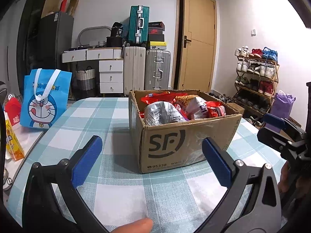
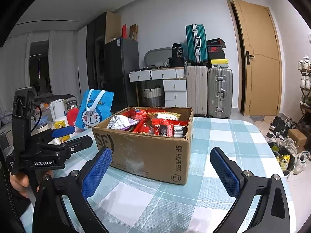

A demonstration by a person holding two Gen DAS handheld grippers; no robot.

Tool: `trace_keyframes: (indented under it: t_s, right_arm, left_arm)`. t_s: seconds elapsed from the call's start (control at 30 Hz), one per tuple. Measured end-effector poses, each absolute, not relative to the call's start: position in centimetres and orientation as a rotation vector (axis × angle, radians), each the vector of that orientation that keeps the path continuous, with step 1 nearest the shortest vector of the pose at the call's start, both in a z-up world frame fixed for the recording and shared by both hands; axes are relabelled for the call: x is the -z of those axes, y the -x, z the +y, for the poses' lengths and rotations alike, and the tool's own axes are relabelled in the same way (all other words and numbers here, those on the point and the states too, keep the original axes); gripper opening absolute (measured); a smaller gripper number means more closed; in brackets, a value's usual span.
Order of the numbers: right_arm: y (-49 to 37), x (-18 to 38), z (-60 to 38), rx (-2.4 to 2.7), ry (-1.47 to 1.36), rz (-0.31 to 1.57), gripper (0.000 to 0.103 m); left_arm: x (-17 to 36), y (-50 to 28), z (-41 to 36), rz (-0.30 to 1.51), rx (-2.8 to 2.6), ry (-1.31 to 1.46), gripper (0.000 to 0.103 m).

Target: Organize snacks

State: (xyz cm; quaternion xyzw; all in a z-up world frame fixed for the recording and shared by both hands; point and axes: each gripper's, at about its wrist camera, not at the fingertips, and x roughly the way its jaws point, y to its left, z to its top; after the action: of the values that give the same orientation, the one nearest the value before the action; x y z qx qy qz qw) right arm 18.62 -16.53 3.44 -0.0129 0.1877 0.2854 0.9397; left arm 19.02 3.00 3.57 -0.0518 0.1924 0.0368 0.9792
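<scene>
A: Where are the snacks?

B: Packed in the cardboard box (image 1: 180, 136) on the checked tablecloth (image 1: 108, 116): red packets (image 1: 214, 109), a silver bag (image 1: 163, 114). From the left gripper (image 1: 151, 161) the box sits at about one o'clock, just beyond its fingertips.

A: And the tools?

B: Both have their blue pads spread wide with nothing between them. The right gripper (image 2: 161, 171) has the box at twelve o'clock.

A: Anything else on the table?

B: A blue cartoon tote bag (image 1: 45, 99) at ten o'clock from the left view, and beside it something yellow, perhaps a carton; it's too warped to tell.
</scene>
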Motion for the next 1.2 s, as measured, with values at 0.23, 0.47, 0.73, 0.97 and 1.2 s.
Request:
trace_keyframes:
  t_s: [0.23, 0.47, 0.73, 0.97, 1.2]
  right_arm:
    - [-18.37, -3.60, -16.17, -0.585, 0.042, 0.362, 0.103]
    - [-18.31, -3.55, -15.91, -0.583, 0.049, 0.361, 0.103]
    - [-18.32, -3.53, -15.91, -0.584, 0.048, 0.361, 0.103]
    - [-18.31, -3.52, -15.88, -0.583, 0.048, 0.361, 0.103]
    - [-18.31, -3.52, -15.89, -0.583, 0.048, 0.361, 0.103]
  left_arm:
    - [-3.50, -18.91, 2.78, 0.386, -0.077, 0.086, 0.102]
    - [-3.47, -19.00, 2.60, 0.386, -0.079, 0.081, 0.102]
    - [-3.43, -18.95, 2.63, 0.386, -0.078, 0.083, 0.102]
    - [-3.33, -19.00, 2.58, 0.385, -0.077, 0.080, 0.102]
    - [-3.35, -18.97, 2.58, 0.385, -0.077, 0.080, 0.102]
